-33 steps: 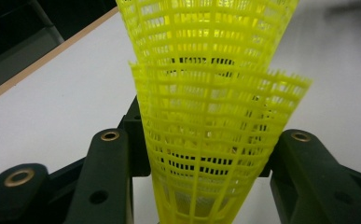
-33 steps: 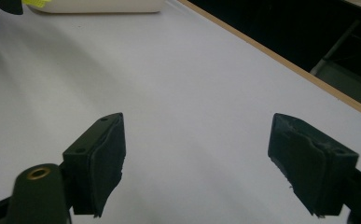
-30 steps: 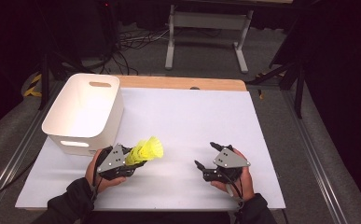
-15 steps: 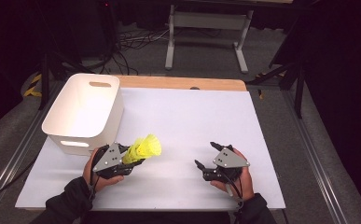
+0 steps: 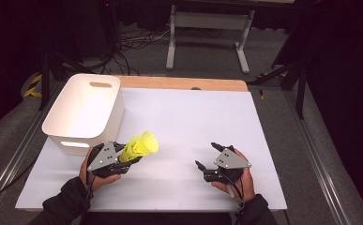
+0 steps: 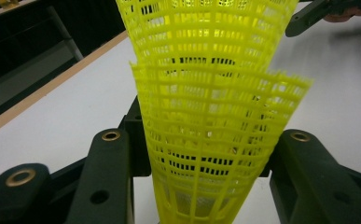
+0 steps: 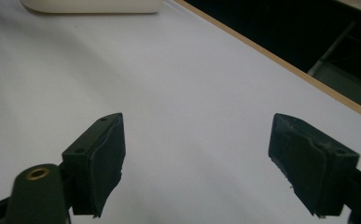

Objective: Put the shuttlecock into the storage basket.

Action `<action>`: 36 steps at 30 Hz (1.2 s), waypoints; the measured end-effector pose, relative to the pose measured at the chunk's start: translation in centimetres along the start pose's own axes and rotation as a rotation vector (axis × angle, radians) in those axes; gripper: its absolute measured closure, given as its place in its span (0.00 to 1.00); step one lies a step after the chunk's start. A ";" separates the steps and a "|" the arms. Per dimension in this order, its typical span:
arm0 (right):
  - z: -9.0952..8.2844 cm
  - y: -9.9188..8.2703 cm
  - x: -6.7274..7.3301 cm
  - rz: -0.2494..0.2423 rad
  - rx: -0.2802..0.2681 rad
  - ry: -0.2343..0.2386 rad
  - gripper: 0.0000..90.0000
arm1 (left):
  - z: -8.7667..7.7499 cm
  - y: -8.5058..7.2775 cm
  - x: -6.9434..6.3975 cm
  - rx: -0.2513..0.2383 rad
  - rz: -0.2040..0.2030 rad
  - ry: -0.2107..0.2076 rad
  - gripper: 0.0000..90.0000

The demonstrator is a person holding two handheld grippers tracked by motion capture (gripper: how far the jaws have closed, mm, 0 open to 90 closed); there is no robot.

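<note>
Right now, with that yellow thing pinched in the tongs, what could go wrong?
The left tongs grip nested yellow mesh cones low on the narrow end, so the thin plastic might get crushed. The upper cone sits loosely in the lower, so tilting toward the bin might shake it off.

- The yellow shuttlecock skirts (image 6: 206,116), two nested one inside the other, look like thin plastic lattice, slightly glossy and translucent.
- The left gripper (image 5: 123,159) has matt black plastic jaws with brass-coloured pins; its top plate is flat grey metal.
- The right gripper (image 7: 197,168) carries rough, matt black rubbery pads (image 7: 106,154) with worn edges.
- The white bin (image 5: 83,112) is smooth plastic with a soft sheen.
- The table (image 5: 193,122) has a smooth matt white top and a bare wood edge.
</note>
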State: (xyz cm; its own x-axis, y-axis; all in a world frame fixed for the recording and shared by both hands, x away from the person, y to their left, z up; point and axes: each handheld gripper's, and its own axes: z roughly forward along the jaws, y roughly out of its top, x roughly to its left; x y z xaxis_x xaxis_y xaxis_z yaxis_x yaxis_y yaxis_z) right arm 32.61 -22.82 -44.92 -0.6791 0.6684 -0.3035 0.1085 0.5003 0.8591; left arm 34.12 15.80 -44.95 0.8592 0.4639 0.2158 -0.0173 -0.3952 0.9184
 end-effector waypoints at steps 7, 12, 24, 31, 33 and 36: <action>0.0 0.0 0.0 -0.001 0.000 -0.003 0.21 | -0.5 0.0 0.2 -0.006 0.004 0.011 0.62; 0.0 0.0 0.1 -0.008 0.004 0.001 0.21 | -1.0 0.1 0.5 -0.013 0.012 0.024 0.62; 0.1 0.0 0.2 -0.010 0.005 -0.001 0.20 | -2.0 0.3 0.8 -0.035 0.003 0.034 0.62; 0.2 0.0 0.4 -0.012 0.010 0.007 0.20 | -2.6 0.5 1.1 -0.046 0.003 0.047 0.63; 0.3 -0.1 0.4 -0.012 0.011 0.007 0.20 | -2.8 0.5 1.2 -0.051 0.000 0.052 0.63; 0.3 -0.1 0.4 -0.011 0.011 0.007 0.20 | -2.9 0.6 1.2 -0.054 -0.002 0.056 0.63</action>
State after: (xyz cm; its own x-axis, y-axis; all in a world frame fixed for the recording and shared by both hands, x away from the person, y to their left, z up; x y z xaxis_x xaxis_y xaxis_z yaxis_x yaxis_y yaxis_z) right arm 32.56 -22.46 -45.19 -0.6852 0.6591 -0.3098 0.1093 0.5136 0.8510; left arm 33.63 18.44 -43.22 0.8293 0.5091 0.2304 -0.0440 -0.3516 0.9351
